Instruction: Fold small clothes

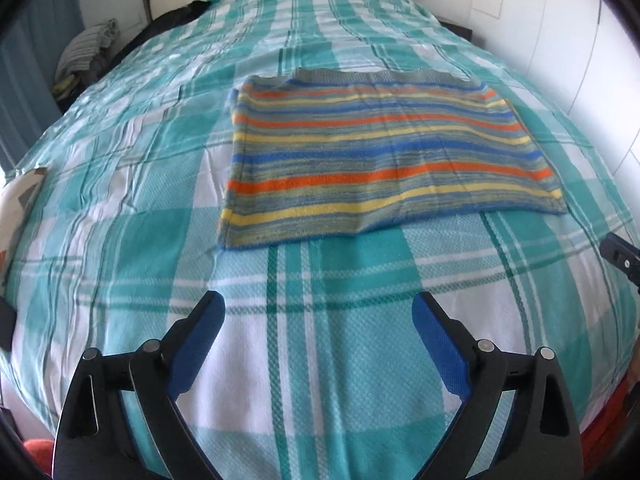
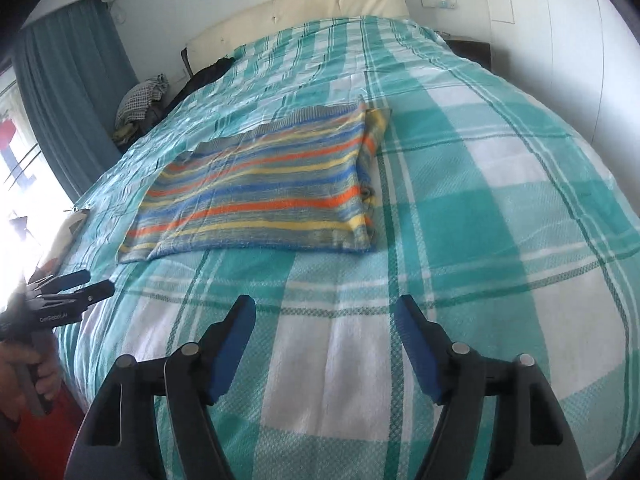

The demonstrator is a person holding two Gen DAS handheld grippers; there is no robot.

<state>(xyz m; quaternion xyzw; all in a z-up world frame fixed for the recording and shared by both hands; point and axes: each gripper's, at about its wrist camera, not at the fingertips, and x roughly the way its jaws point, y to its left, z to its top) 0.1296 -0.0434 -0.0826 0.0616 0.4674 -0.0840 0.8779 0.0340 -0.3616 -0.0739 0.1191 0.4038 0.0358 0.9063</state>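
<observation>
Striped garment (image 1: 384, 152) lies folded on the bed; left tool (image 1: 318, 312) and right tool (image 2: 324, 312) hover tilted downward, wide apart, empty.

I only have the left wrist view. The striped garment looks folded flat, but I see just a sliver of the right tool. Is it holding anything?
Observer: No. The right tool is open and empty, over bare bedspread, short of the striped garment.
Operator: And the garment's right edge, is it neat?
Observer: Not quite. A lower layer pokes out past the top layer at the far right corner.
</observation>
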